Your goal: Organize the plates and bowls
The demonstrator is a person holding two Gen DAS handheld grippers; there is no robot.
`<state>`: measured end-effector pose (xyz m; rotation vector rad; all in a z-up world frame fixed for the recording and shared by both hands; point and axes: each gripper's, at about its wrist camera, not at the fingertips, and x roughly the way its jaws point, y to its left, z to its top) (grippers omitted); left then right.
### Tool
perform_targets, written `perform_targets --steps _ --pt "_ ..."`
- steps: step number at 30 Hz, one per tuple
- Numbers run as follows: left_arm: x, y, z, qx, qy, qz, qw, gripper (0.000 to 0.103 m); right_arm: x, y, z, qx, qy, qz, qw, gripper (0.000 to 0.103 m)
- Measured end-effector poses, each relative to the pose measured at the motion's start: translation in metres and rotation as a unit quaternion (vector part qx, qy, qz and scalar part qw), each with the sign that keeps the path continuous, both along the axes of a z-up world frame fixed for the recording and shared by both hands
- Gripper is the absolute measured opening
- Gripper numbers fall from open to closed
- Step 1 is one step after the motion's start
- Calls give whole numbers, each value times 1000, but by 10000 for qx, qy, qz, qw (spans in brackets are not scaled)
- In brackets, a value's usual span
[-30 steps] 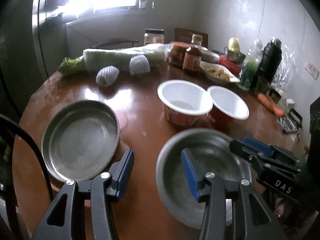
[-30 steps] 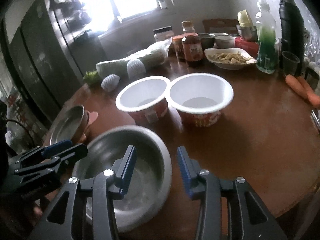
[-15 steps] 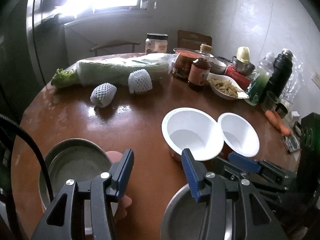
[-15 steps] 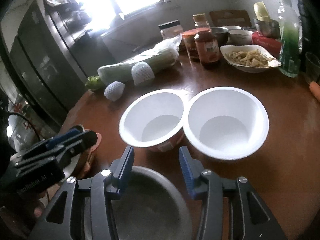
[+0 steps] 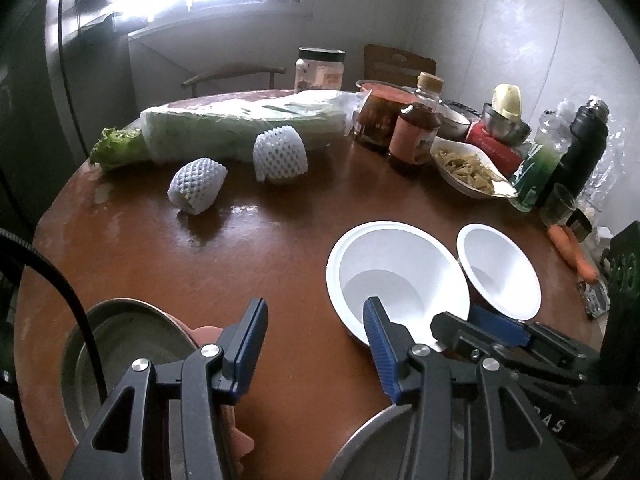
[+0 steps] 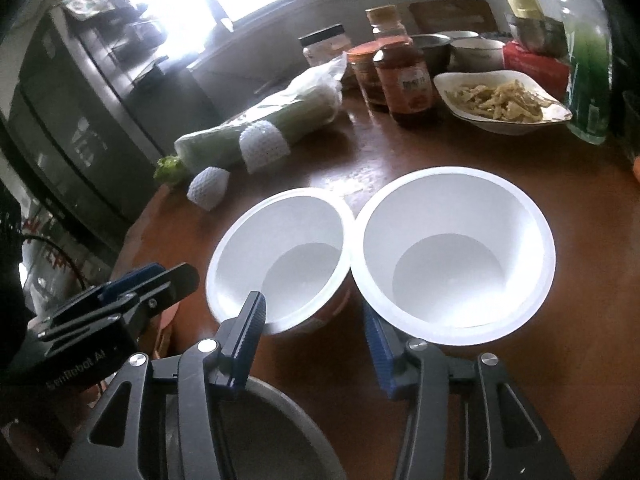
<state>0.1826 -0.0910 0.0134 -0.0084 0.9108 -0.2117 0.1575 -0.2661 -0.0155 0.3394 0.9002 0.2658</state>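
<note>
two white bowls sit rim to rim on the round brown bench [image 5: 248, 248]: the left bowl [image 6: 280, 256] and the right bowl [image 6: 456, 252], both upright. the right gripper [image 6: 316, 334] hovers at their near edge, its jaws opening with nothing clamped; one finger overlaps the left bowl's near rim in view, the other sits by the gap between the bowls. the left gripper [image 5: 314, 344] hangs over bare bench, jaws parted and gripping nothing. a metal plate [image 5: 132, 344] lies at the near left edge, and a second metal plate [image 6: 260, 432] lies under the right gripper. cabbage [image 5: 240, 124], jars and bottles crowd the far side.
</note>
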Motion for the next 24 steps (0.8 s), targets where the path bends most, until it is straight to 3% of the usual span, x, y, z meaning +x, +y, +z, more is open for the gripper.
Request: perform_targets --steps 6,12,18,21,24 --pt "12 -6 -11 64 200 10 9998 49 10 2 0 -38 -12 54 10000 50" --pt "21 -7 -19 36 328 3 9995 49 16 7 2 -324 -172 171 9992 41" --pt "30 -5 -28 -249 582 -11 9980 48 20 10 -1 -429 -185 200 9987 36" --pt "32 -6 -31 -363 666 -80 9971 42 21 10 -2 -414 -187 250 9987 34" --pt "32 -9 -35 -503 771 -231 9955 28 20 13 -1 -488 -242 303 9981 28"
